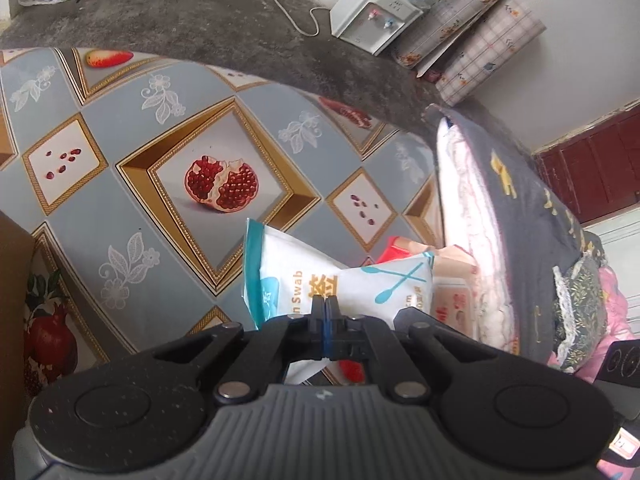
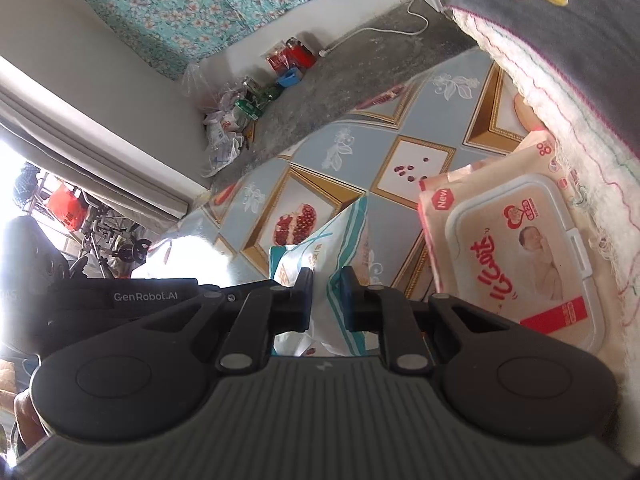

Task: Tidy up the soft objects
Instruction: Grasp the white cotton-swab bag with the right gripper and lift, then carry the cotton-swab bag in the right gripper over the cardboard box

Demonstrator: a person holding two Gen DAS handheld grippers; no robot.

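A white and teal cotton swab bag lies on the pomegranate-patterned table. My left gripper is shut on the bag's near edge. My right gripper has its jaws a little apart around the same bag, and I cannot tell if the pads touch it. A pink wet-wipes pack with a white lid lies to the right of the bag; it also shows in the left wrist view. A grey folded blanket with a fuzzy white lining stands beside the pack, and shows in the right wrist view.
A white water dispenser stands on the concrete floor beyond the table. Plastic bags and clutter lie by the wall. Floral bedding sits right of the blanket. The other gripper's black body is at the left.
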